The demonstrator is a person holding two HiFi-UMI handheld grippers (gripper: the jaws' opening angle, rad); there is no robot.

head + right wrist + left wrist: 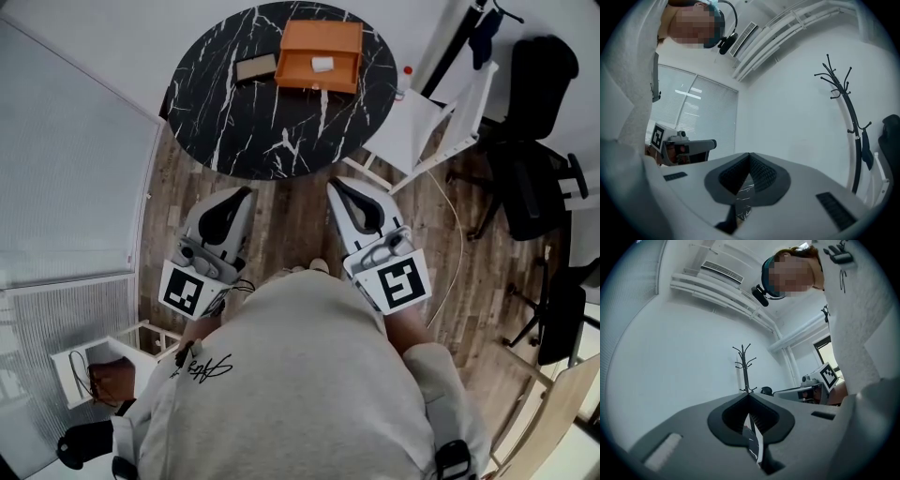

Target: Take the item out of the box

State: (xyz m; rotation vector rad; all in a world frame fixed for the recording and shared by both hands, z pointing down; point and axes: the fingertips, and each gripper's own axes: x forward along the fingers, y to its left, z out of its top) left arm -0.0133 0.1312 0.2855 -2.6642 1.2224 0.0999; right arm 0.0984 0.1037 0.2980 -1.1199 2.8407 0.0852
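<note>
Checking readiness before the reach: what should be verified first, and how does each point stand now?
1. Box open on table: ok.
2. White item visible inside: ok.
3. Left gripper empty: ok.
4. Right gripper empty: ok.
5. Jaws open for a grasp: not ok, both shut.
6. Grippers at the box: not ok, both short of the table.

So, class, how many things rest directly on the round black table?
2: an open orange box on its far side; a small tan block just left. A white item lies inside the box. None seem hidden.
</note>
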